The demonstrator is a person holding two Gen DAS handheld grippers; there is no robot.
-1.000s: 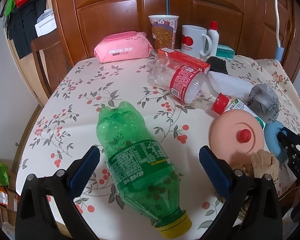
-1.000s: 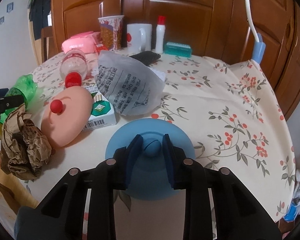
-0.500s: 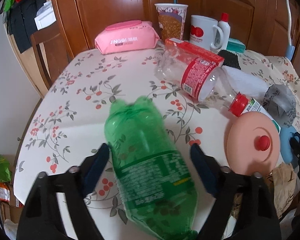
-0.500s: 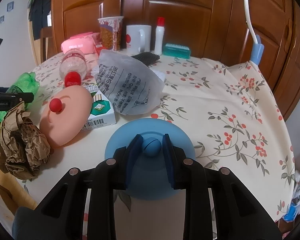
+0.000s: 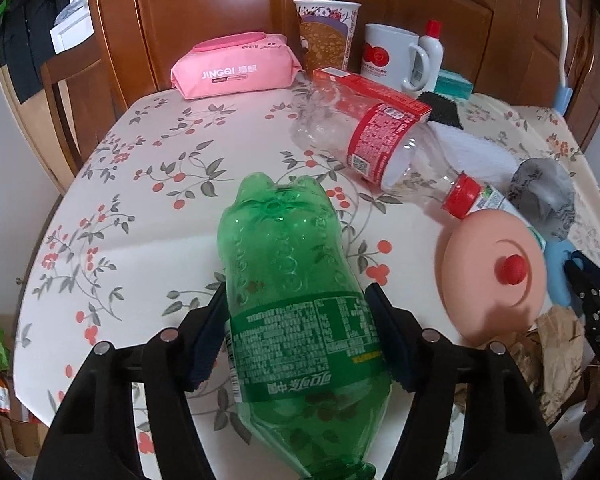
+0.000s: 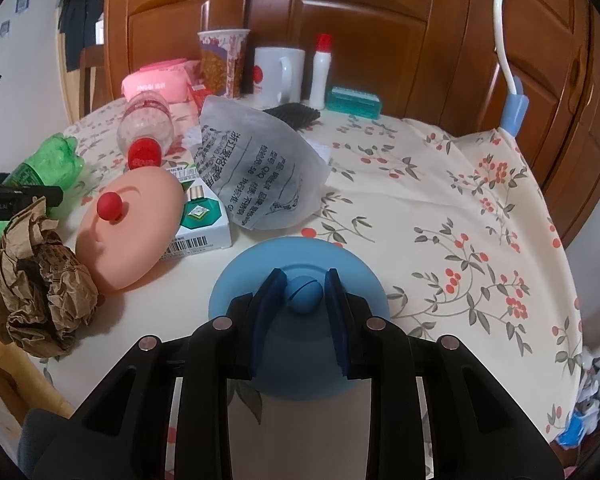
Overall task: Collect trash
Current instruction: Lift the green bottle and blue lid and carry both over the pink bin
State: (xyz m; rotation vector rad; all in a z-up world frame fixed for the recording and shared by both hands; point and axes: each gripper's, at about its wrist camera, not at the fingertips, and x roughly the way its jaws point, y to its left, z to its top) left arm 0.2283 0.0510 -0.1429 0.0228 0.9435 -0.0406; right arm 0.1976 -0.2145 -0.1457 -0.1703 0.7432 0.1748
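The left hand-held gripper (image 5: 296,336) clamps the green bottle (image 5: 296,300) at its label to lift it off the desk (image 5: 140,208), while the right hand-held gripper (image 6: 302,294) pinches the blue lid (image 6: 352,276) by its knob.

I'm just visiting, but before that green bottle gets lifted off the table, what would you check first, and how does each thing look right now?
1. Left tongs closed on the green bottle: ok, both pads press its labelled middle.
2. Grip centred on the bottle: cannot tell, the neck end runs out of the picture.
3. Lift path free: ok, the clear bottle and pink lid lie apart from it.
4. Right tongs out of the way: ok, they sit on the blue lid's knob, off to the side.
5. Place to drop the trash: cannot tell, no bin shows.
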